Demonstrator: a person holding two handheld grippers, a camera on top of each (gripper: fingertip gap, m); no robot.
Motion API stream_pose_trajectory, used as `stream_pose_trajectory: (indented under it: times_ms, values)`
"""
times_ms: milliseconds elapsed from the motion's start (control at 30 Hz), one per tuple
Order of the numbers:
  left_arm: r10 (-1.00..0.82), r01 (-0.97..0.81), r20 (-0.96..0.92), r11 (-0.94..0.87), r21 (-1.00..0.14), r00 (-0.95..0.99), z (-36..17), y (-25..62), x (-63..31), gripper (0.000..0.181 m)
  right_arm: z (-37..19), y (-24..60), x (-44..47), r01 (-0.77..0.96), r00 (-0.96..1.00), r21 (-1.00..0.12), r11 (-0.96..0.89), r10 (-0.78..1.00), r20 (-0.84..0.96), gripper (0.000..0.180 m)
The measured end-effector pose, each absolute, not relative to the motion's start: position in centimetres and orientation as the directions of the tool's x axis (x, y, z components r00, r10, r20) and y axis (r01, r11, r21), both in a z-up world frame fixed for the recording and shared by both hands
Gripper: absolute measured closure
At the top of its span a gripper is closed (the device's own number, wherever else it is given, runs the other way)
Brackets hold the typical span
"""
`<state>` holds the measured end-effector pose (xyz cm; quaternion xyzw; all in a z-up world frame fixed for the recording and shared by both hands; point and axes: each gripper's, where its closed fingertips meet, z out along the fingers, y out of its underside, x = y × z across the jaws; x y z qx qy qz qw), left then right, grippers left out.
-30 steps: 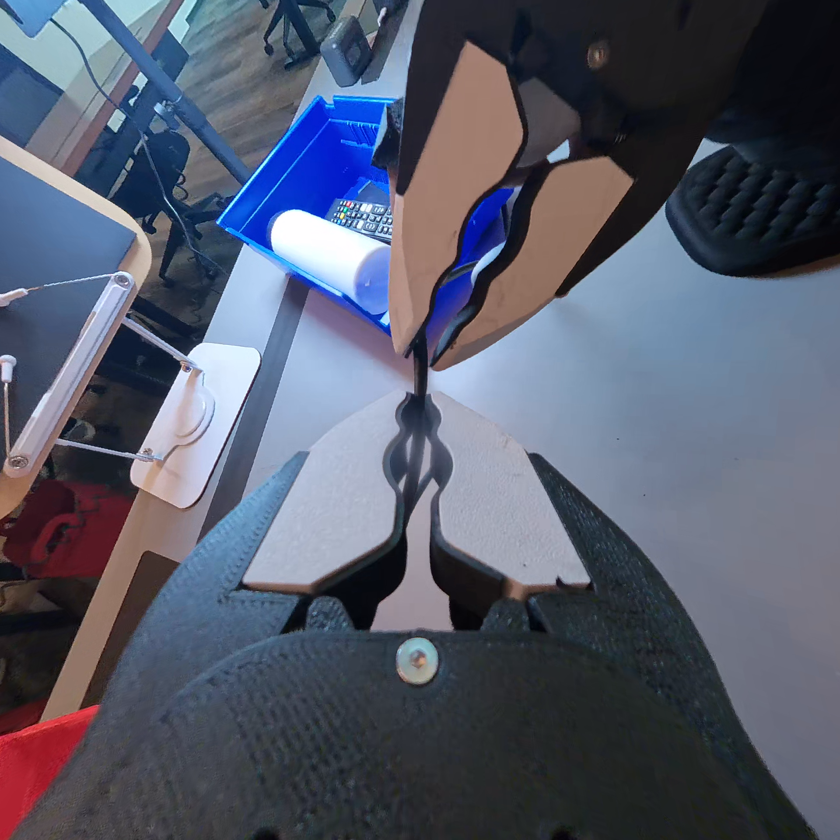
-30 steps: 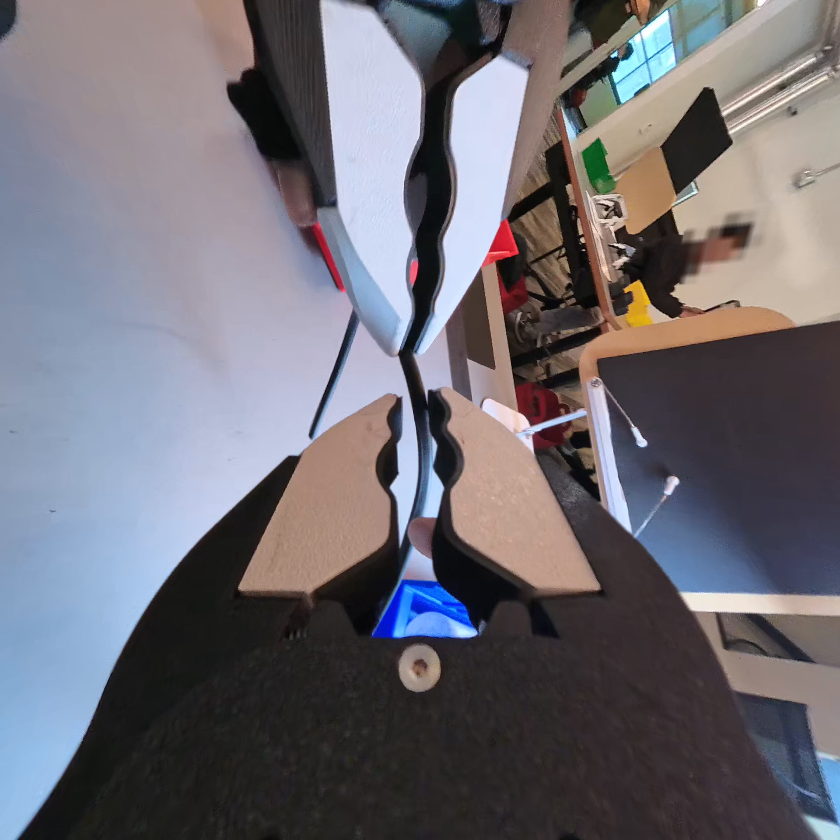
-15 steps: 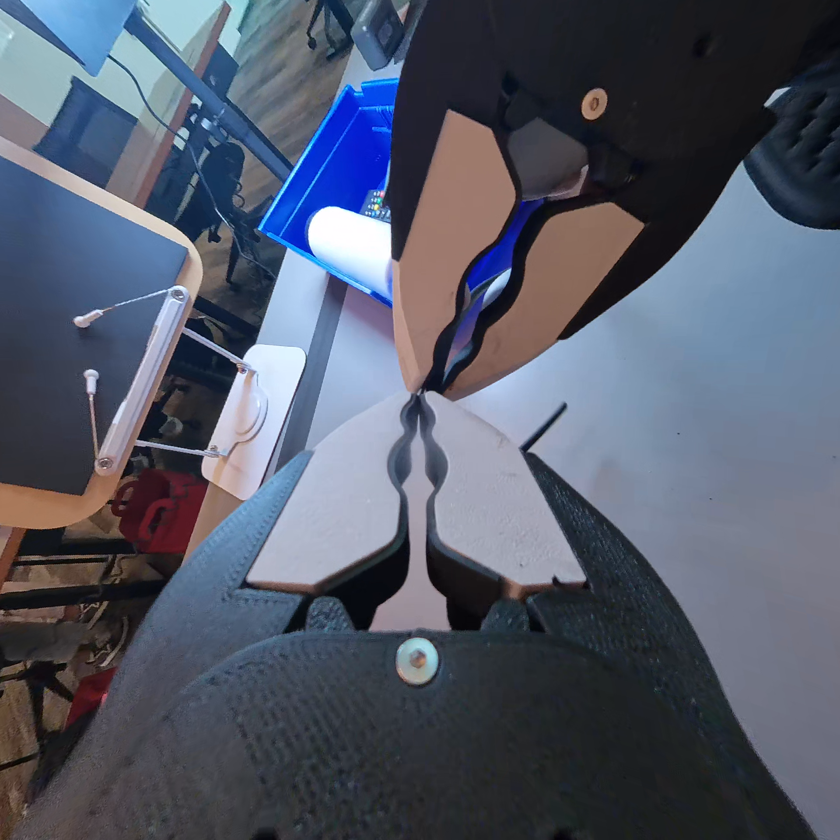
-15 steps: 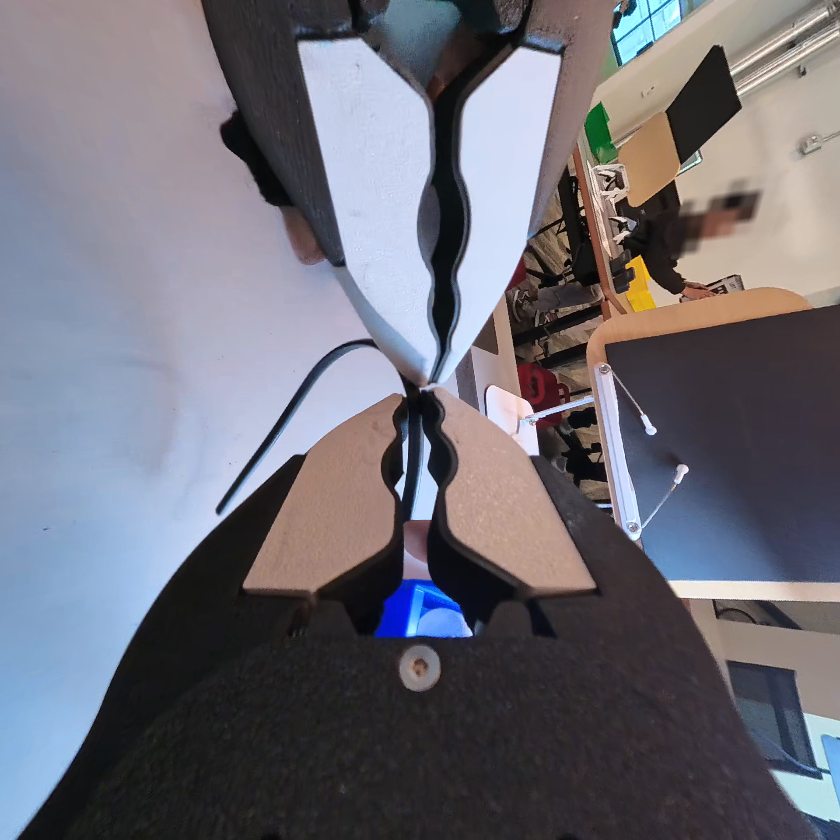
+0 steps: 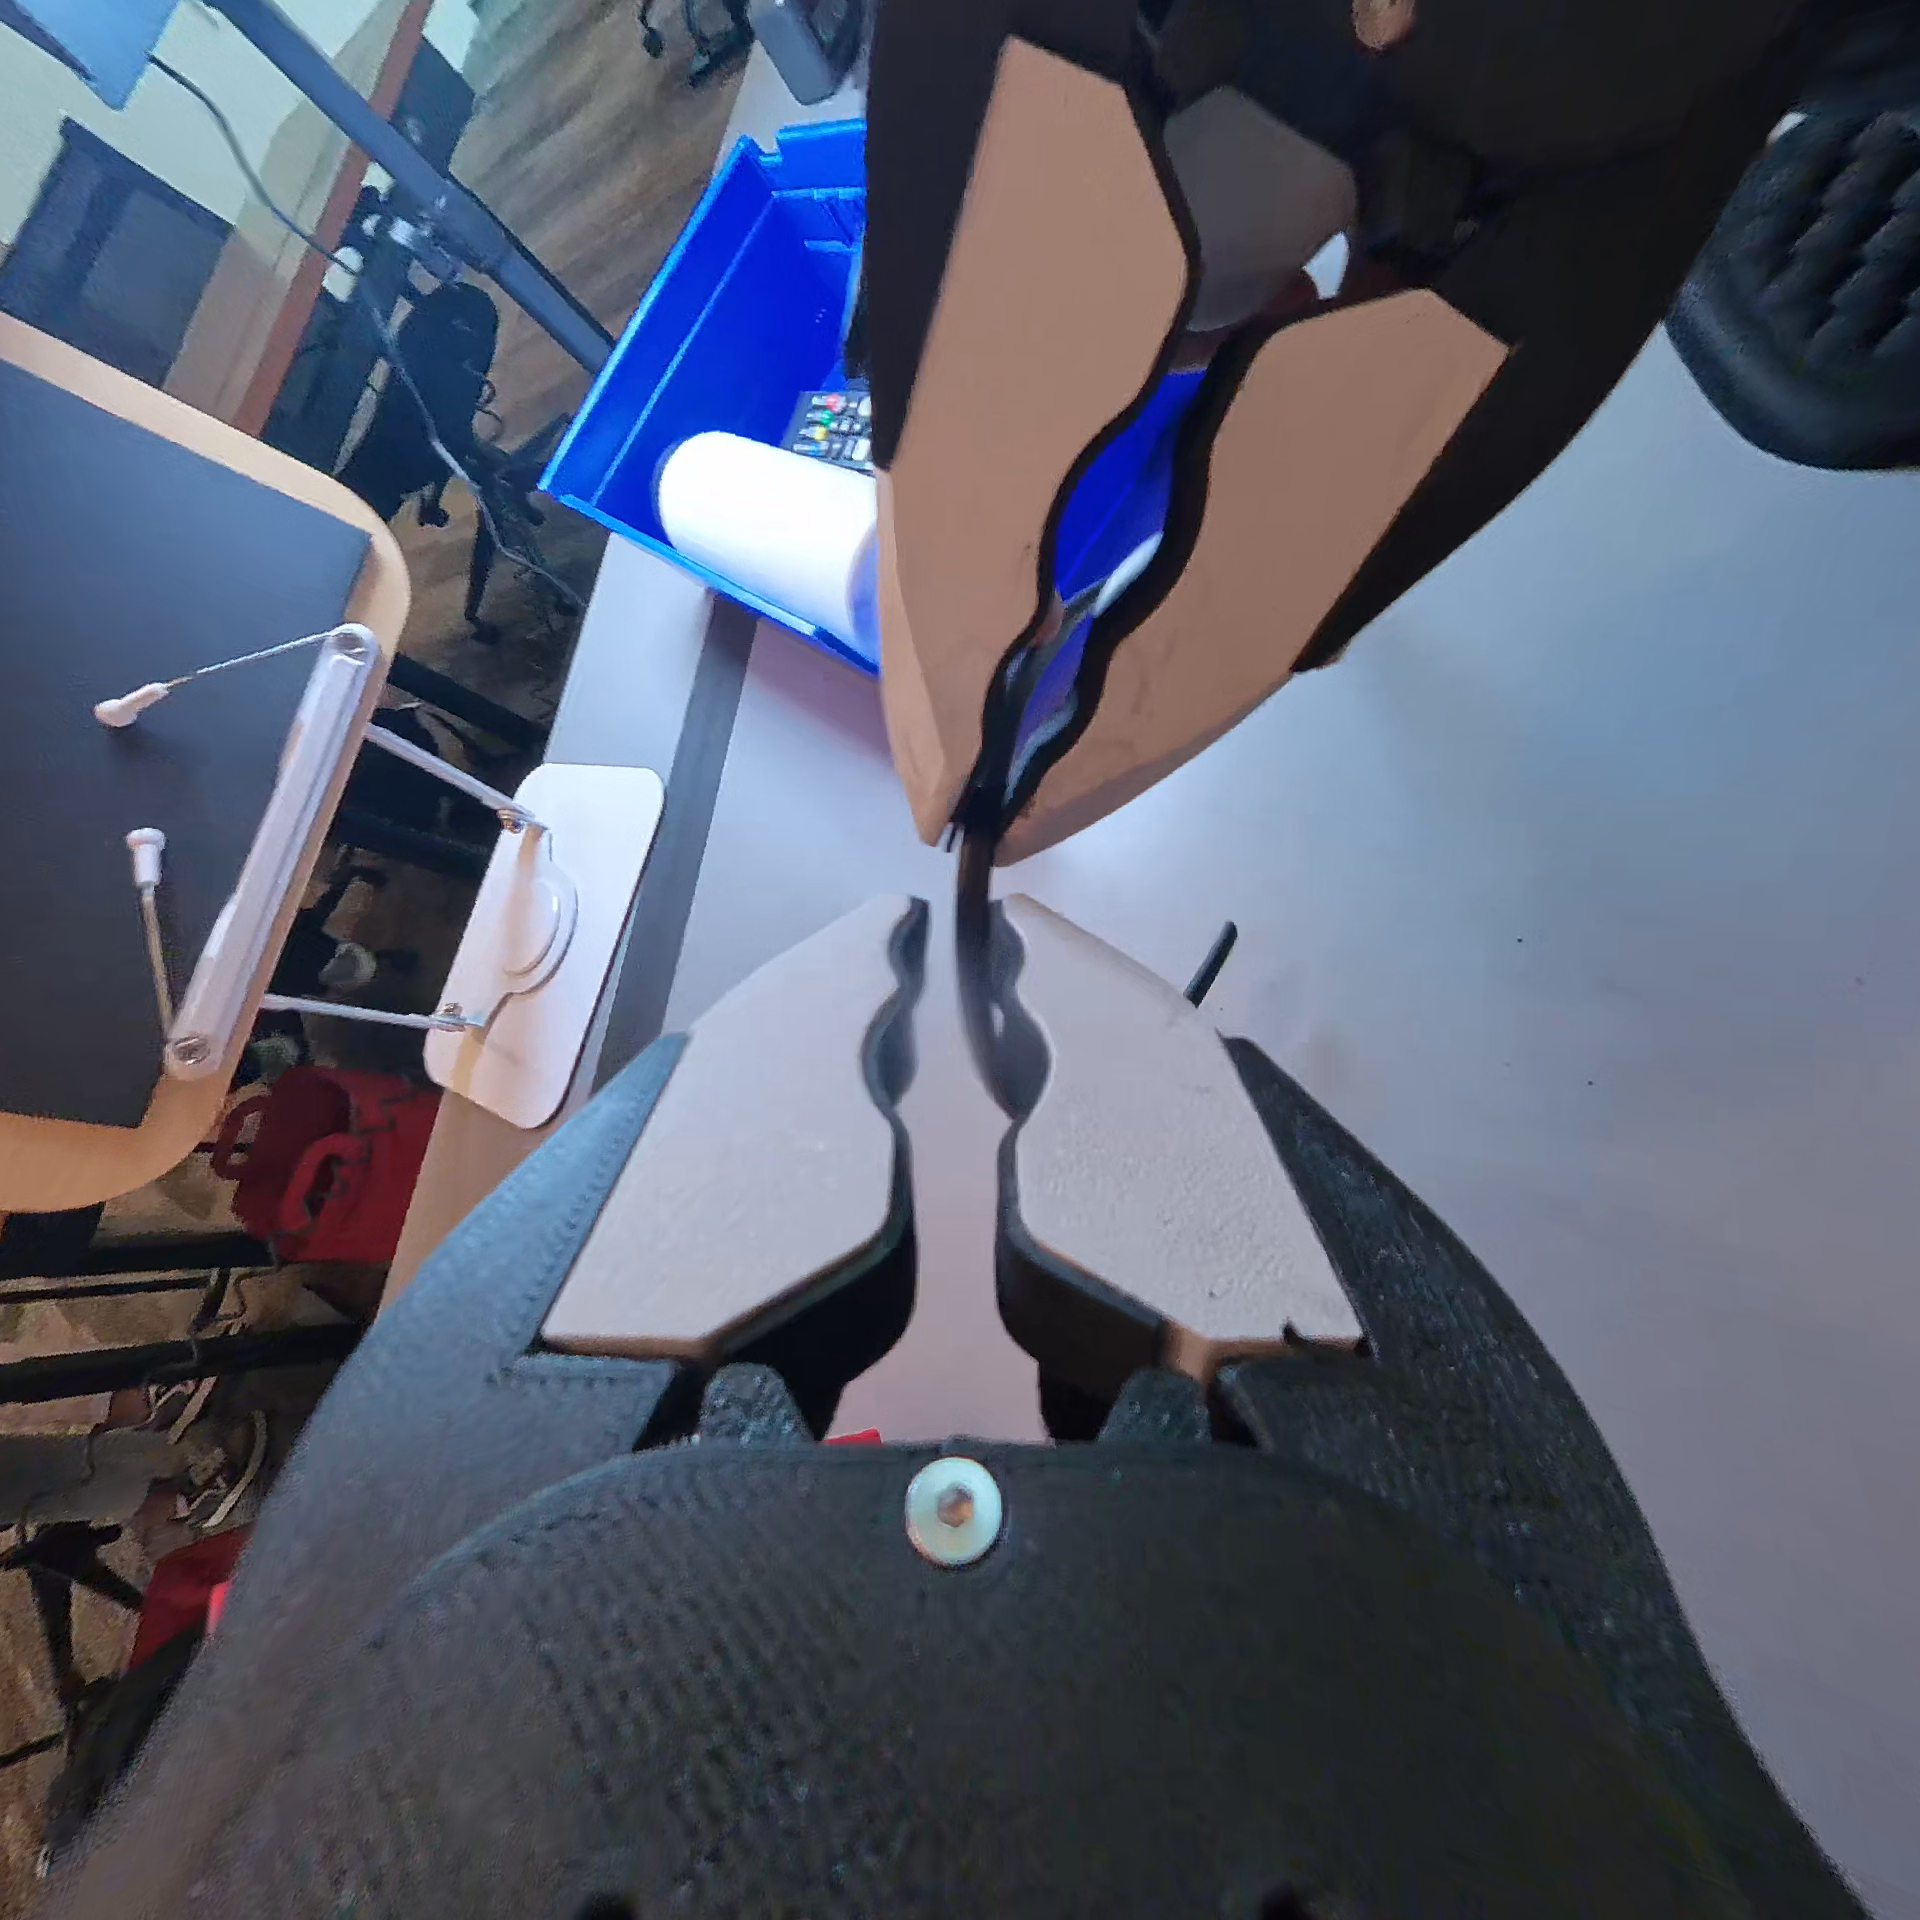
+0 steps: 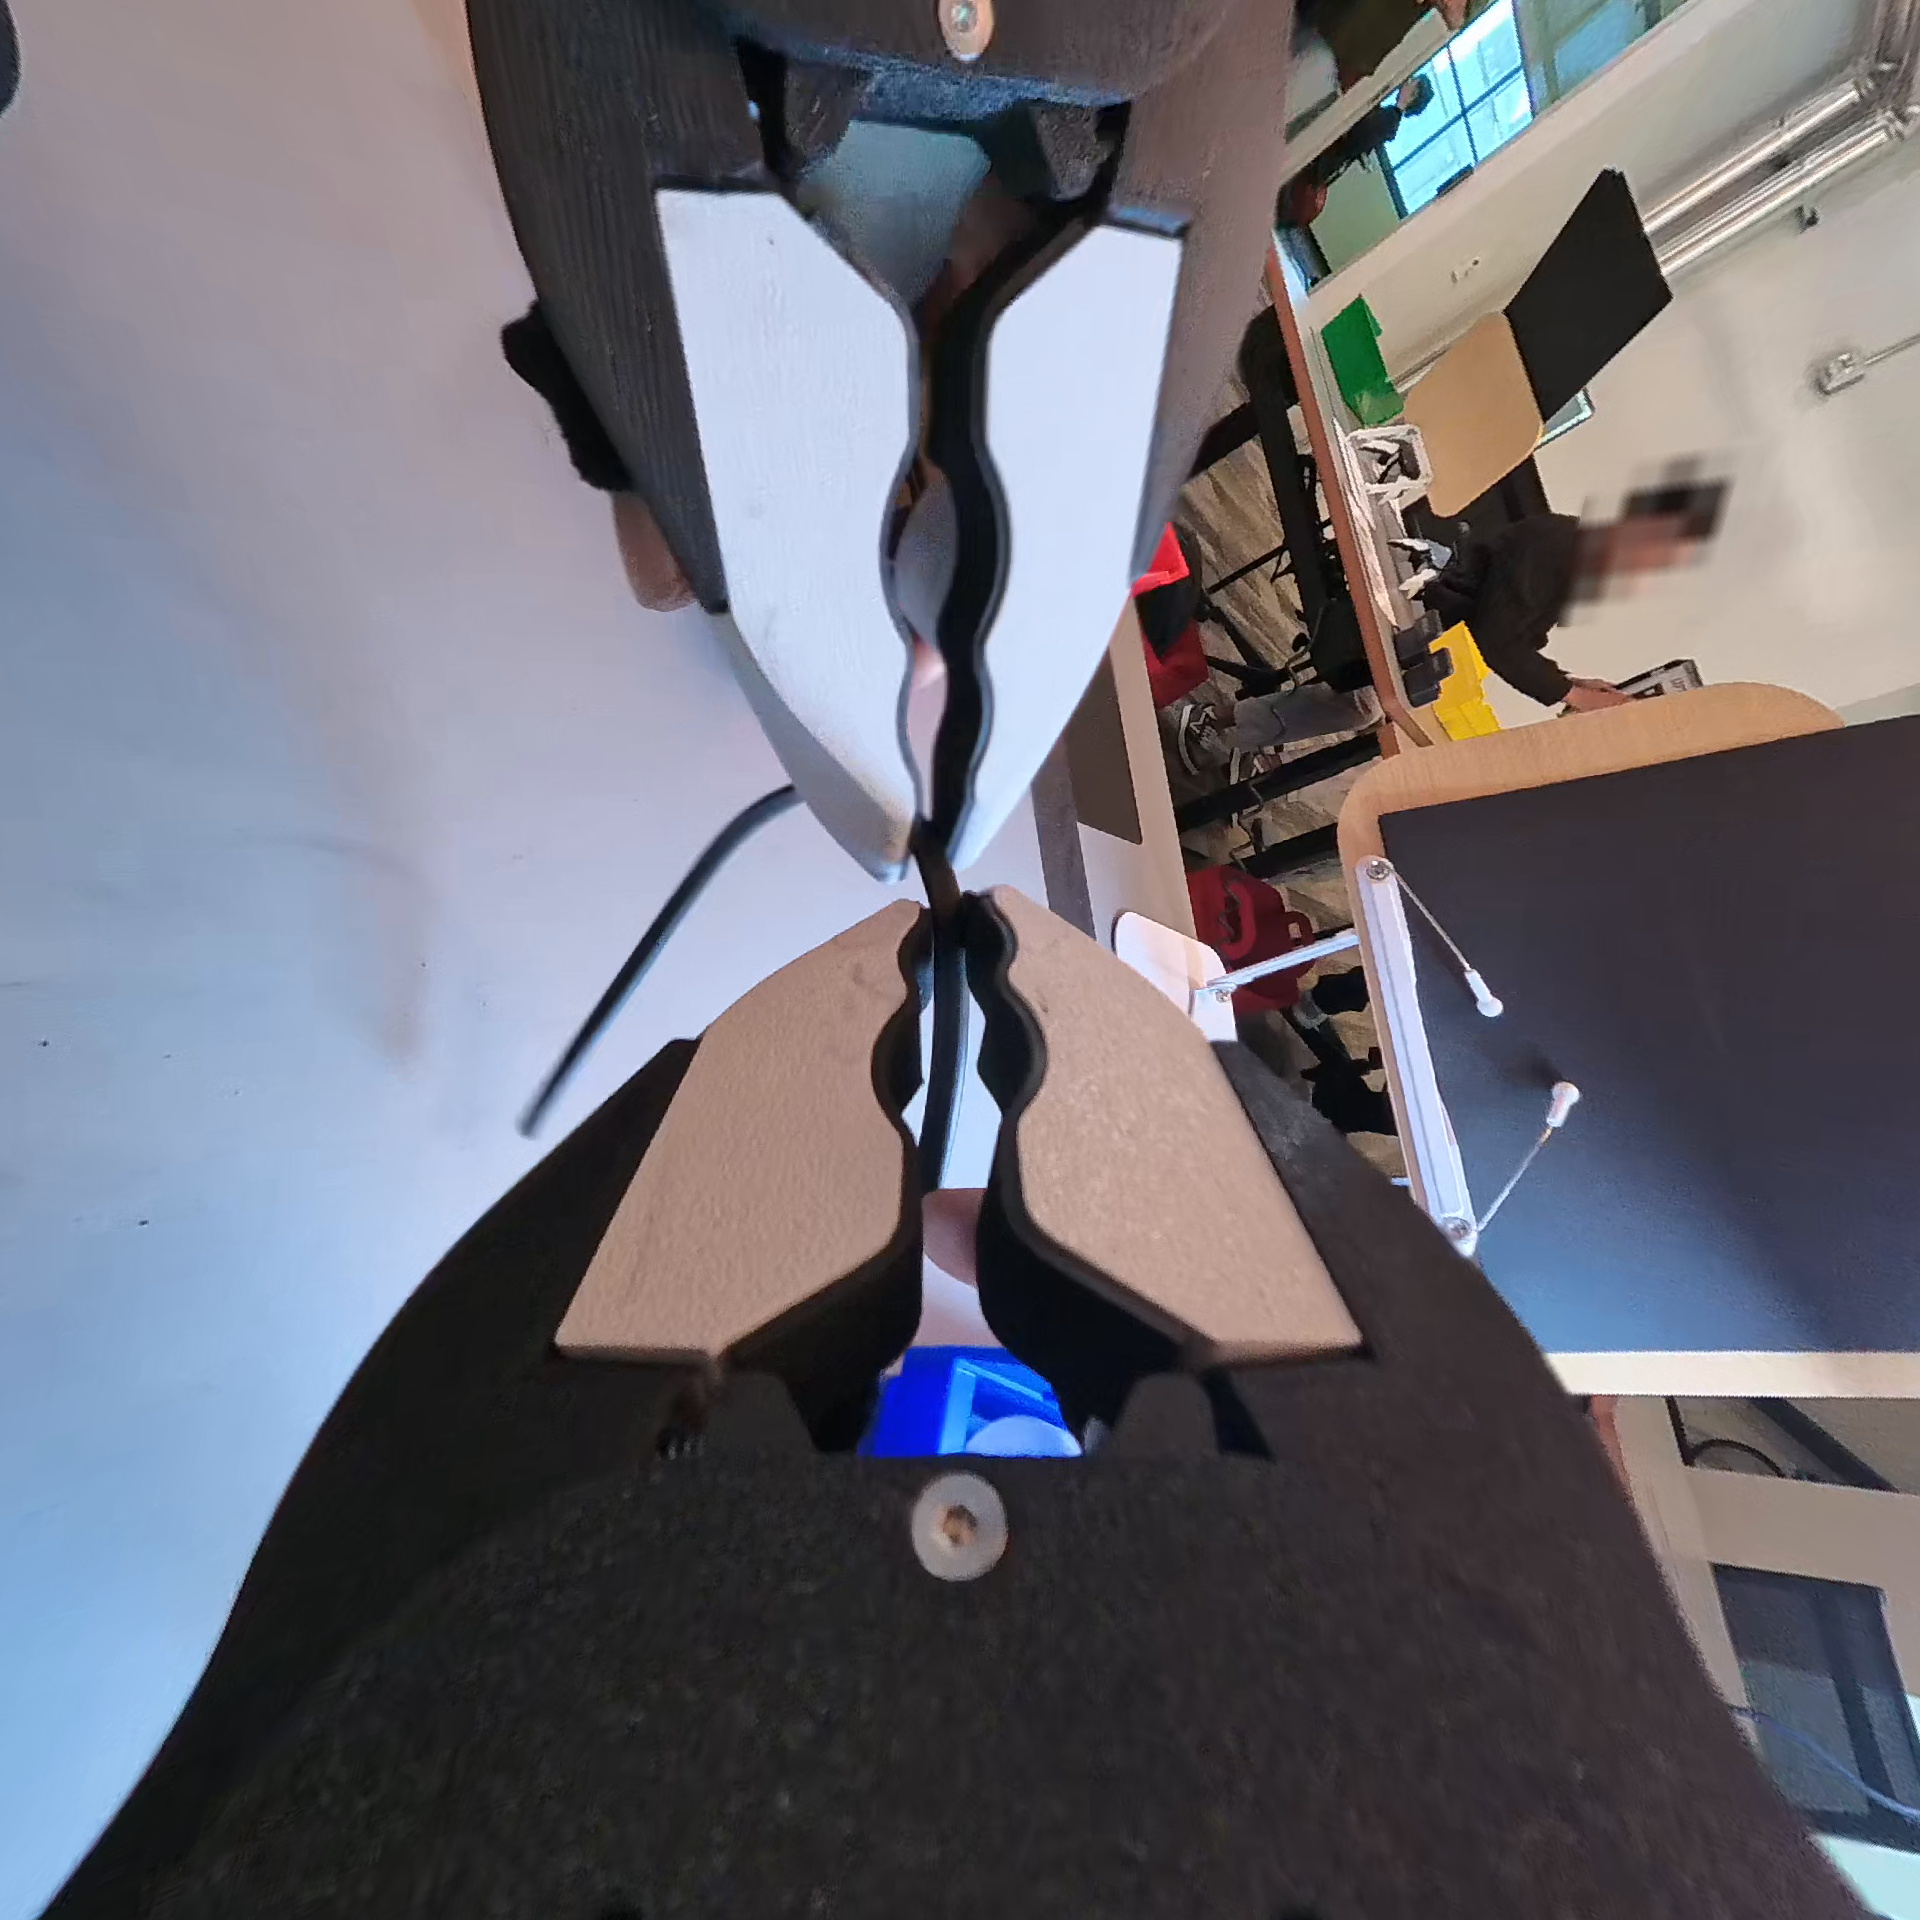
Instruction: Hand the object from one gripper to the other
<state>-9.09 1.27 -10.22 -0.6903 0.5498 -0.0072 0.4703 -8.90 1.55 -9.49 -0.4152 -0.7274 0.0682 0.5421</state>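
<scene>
A thin black strip (image 5: 971, 966), like a cable tie, runs between the two grippers, which meet tip to tip above the grey table (image 5: 1558, 935). My left gripper (image 5: 961, 909) is open, with a narrow gap on each side of the strip. My right gripper (image 6: 945, 914) is shut on the strip (image 6: 665, 935), whose free tail curves down to the left. In the left wrist view the right gripper (image 5: 966, 831) comes in from above. In the right wrist view the left gripper (image 6: 935, 857) hangs from the top with its jaws slightly apart.
A blue bin (image 5: 717, 343) with a white roll (image 5: 769, 509) and a remote stands at the table's far left. A white base plate (image 5: 551, 935) sits at the left table edge. A black padded object (image 5: 1829, 270) lies at upper right. A person (image 6: 1527, 613) works at a distant desk. Less than 4 cm separates the two grippers' tips.
My left gripper was shut on the strip and has opened. My right gripper has closed on the strip and holds it. Both grippers stay tip to tip.
</scene>
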Motion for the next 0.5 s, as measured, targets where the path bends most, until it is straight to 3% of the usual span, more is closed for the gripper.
stream_pose_trajectory:
  times_ms: [500]
  values:
    - [-0.783, -0.682, -0.437, 0.022, -0.731, 0.443, -9.0, 1.2, -9.6, 0.175, -8.9, 2.3, -8.3, 0.541, -0.030, -0.547, 0.638, 0.665, 0.746, 0.174]
